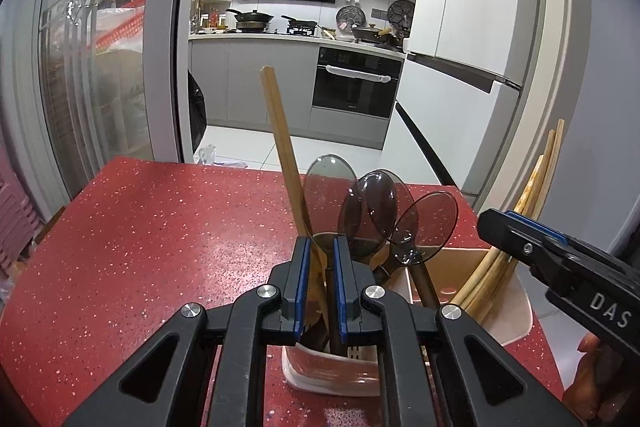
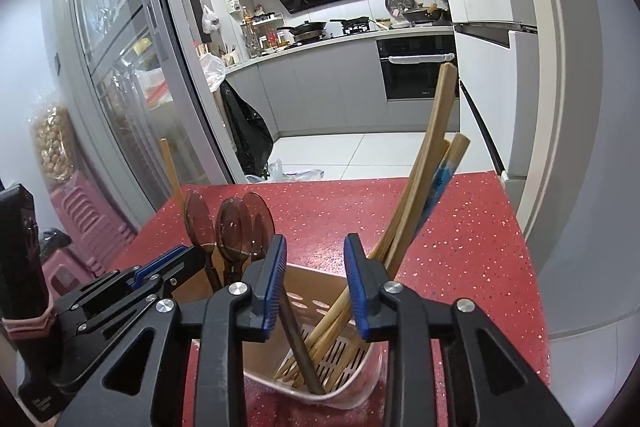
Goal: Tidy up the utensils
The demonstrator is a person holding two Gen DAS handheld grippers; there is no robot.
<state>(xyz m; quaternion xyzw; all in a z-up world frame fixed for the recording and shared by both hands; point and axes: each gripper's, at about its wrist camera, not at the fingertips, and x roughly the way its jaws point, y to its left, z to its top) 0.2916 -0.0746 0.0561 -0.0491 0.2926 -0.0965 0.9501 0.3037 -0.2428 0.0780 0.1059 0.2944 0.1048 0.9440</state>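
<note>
Item: utensil holder (image 2: 352, 383), pale, two compartments, lower centre of both views, on the red surface (image 1: 140, 247).
Contents: smoky spoons (image 1: 368, 211) with one stray chopstick (image 1: 280, 131); chopsticks (image 2: 420, 179) in the other compartment.
My left gripper (image 1: 320, 259): narrow, seemingly clamped on a spoon handle.
My right gripper (image 2: 316, 263): jaws apart, pressing nothing; a dark handle leans beside one pad.
Step, as I judge: sorting by kind. Next: move that stray chopstick to the others.
</note>
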